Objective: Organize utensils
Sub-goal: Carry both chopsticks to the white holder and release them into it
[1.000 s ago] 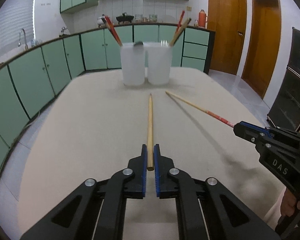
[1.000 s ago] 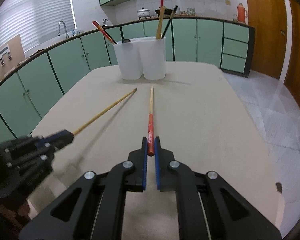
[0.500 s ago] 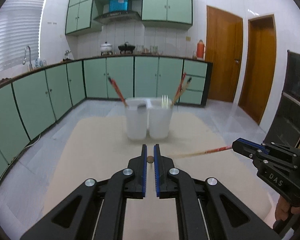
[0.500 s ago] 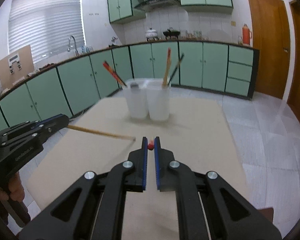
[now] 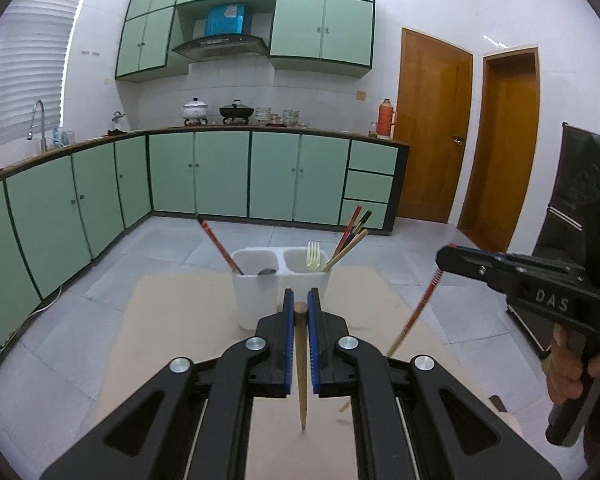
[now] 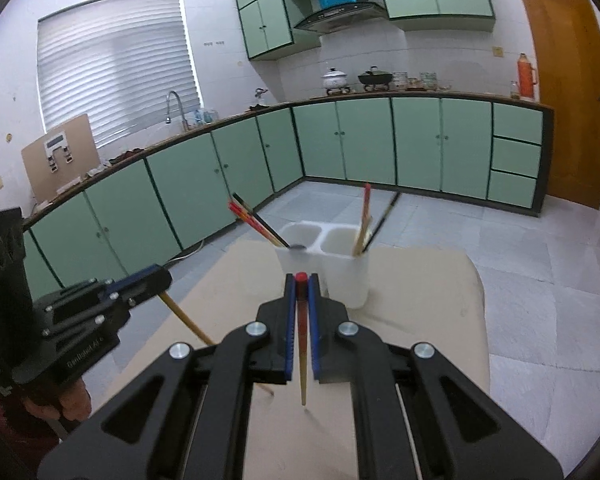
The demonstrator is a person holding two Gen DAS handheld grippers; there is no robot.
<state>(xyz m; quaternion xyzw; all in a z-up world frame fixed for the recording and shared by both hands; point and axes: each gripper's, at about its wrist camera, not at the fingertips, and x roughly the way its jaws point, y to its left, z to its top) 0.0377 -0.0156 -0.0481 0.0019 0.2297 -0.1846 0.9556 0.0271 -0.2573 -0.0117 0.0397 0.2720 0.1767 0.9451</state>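
My left gripper [image 5: 300, 298] is shut on a plain wooden chopstick [image 5: 301, 380], which hangs tip-down over the beige table [image 5: 172, 320]. My right gripper [image 6: 301, 282] is shut on a red-topped chopstick [image 6: 302, 352], also hanging tip-down. Each gripper shows in the other's view: the right gripper [image 5: 446, 258] with its slanting chopstick [image 5: 414, 316], and the left gripper [image 6: 160, 280] with the wooden chopstick [image 6: 184, 316]. Ahead of both stands a white two-compartment holder [image 5: 256, 300] [image 6: 348, 280]. Its left cup holds red chopsticks and a spoon, its right cup a fork and chopsticks.
The table's far edge lies just behind the holder, with grey tiled floor [image 5: 180, 248] beyond. Green cabinets [image 5: 220, 176] line the back and left walls. A dark appliance [image 5: 580, 208] stands at the right. A person's hand [image 5: 568, 376] grips the right handle.
Both grippers have risen off the table with their chopsticks. The chopsticks lay flat pointing at the holder; now they hang tip-down. The holder sits lower in both views.
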